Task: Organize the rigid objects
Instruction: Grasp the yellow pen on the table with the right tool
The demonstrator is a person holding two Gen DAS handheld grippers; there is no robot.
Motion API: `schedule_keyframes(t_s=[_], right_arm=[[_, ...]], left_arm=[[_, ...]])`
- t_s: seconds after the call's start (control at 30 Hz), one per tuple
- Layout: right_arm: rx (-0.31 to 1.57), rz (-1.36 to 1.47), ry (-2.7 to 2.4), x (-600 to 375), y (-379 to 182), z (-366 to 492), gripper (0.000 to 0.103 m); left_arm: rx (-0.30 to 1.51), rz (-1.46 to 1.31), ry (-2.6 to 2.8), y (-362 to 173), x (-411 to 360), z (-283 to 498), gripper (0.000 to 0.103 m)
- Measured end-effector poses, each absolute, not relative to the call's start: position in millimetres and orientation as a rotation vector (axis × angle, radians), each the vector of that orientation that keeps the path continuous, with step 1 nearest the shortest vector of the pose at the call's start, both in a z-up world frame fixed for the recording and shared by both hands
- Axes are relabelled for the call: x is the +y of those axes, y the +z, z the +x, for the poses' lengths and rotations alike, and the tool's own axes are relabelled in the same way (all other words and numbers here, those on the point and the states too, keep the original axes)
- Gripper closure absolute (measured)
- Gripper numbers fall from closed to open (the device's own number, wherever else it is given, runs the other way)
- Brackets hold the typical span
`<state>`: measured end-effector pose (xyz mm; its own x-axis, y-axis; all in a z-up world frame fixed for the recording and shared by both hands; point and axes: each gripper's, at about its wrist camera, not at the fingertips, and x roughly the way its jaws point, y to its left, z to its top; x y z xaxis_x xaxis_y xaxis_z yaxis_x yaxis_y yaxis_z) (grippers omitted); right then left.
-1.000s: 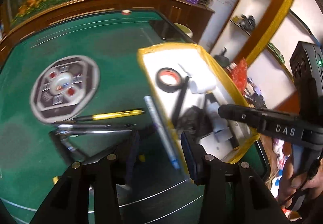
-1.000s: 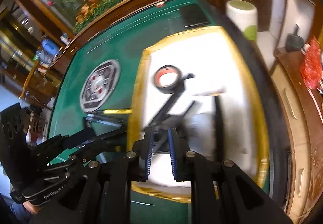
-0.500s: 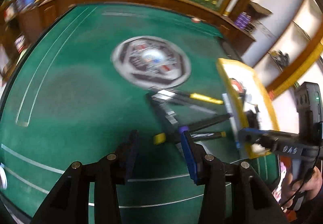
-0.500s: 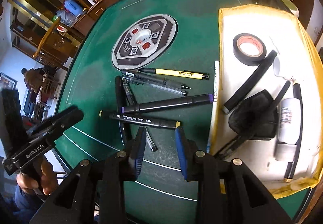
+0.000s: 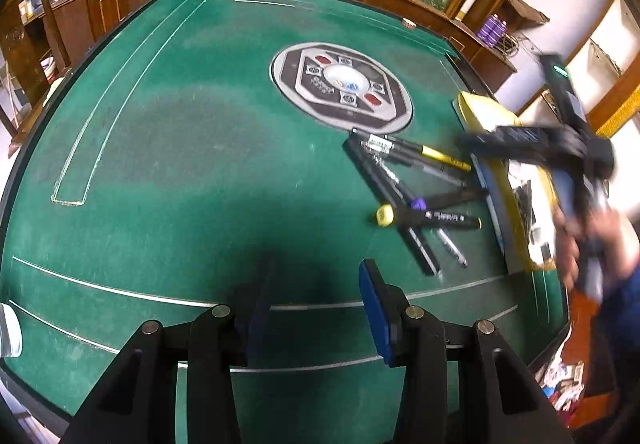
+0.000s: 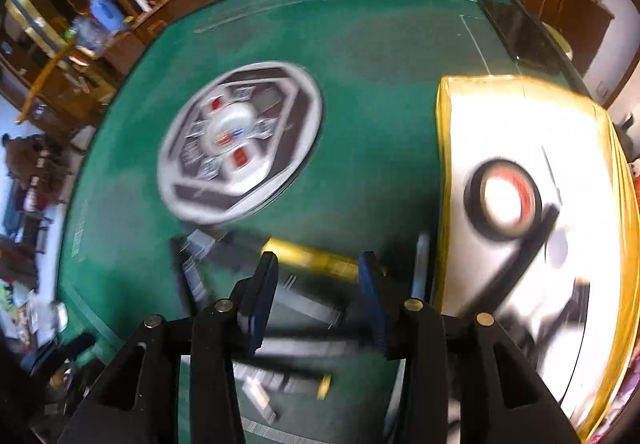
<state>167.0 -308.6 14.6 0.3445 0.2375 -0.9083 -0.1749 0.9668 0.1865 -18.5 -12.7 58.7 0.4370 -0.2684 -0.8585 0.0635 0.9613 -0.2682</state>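
A heap of pens and markers lies on the green felt, among them a yellow pen and a yellow-capped black marker. My left gripper stands open over bare felt, left of and nearer than the heap, with nothing between its fingers. My right gripper hovers close over the blurred pens, jaws opening. The yellow pen shows in the gap between its tips, and the pads press on nothing. In the left wrist view the right gripper is a blur above the tray edge.
A yellow-rimmed tray with a white floor sits right of the pens, holding a black tape roll and dark markers. A blue-white pen lies along its edge. A round control panel fills the table centre. A wooden rail borders the table.
The left gripper swung left, from the tray and pens to bare felt. The right gripper came off the tray to low over the pen heap, and its jaws widened from nearly shut.
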Motion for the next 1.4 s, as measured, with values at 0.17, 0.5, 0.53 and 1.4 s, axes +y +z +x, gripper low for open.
schedule_keyframes(t_s=[0.17,0.5,0.53,1.4], right_arm=[[1.216,0.028,0.188,-305.8,-7.0,185.1,0.062],[1.275,0.118,0.251,-273.9,-12.1,118.4,0.056],[1.283,0.129,0.271,-268.3,-12.0,107.8,0.056],[1.085,-0.278,0.374,-248.6,-13.4,98.3,0.095]], left_arm=[[1.103,-0.174,-0.258,50.2,-2.3,-28.9,0.057],[1.117,-0.200,-0.329,38.9,23.6,-19.9,0.057],[1.120,-0.203,-0.336,37.1,23.6,-18.7,0.057],[1.142,-0.436,-0.375,35.5,25.1,-24.0,0.057]])
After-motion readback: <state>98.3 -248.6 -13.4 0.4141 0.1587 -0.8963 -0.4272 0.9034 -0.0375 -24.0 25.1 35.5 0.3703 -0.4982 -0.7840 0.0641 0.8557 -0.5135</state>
